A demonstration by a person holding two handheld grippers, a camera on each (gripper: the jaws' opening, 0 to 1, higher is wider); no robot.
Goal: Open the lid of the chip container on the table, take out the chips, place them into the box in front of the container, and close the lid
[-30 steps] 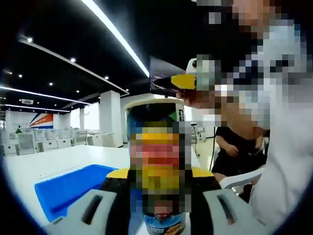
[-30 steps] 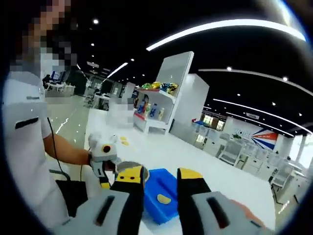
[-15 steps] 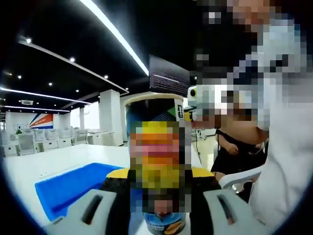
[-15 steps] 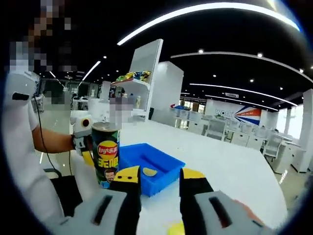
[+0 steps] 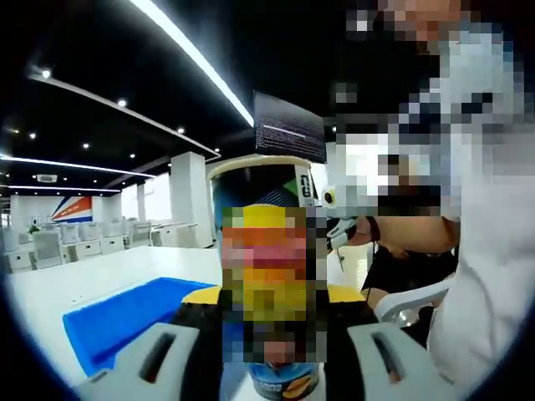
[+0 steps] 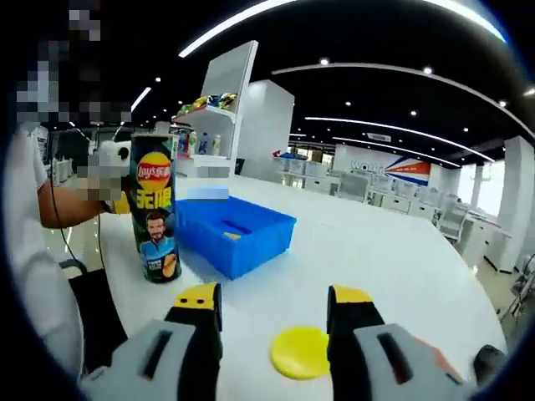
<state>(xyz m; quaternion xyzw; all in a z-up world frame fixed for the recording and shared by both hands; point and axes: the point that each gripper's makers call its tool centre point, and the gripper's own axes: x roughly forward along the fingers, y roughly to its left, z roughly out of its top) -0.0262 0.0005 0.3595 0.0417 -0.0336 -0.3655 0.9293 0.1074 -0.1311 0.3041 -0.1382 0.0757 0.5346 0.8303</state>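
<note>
Two yellow-tipped jaws of the left gripper [image 5: 272, 305] were clamped on the chip container [image 5: 266, 188], which stood upright on the white table [image 5: 109, 267] with its rim uncovered. Beside it in the left gripper view lay the blue box [image 5: 117, 322], and the right gripper [image 5: 343, 225] hung apart at the container's right.

In the right gripper view the right gripper [image 6: 272, 305] held its jaws wide with nothing between them, above the table [image 6: 393, 251]. Just beyond them the yellow lid [image 6: 301, 351] lay flat on the tabletop. Farther off stood the chip container [image 6: 153, 209], gripped from behind by the left gripper [image 6: 113, 171], and next to it the blue box [image 6: 234, 234] with a chip [image 6: 234, 236] inside.
</note>
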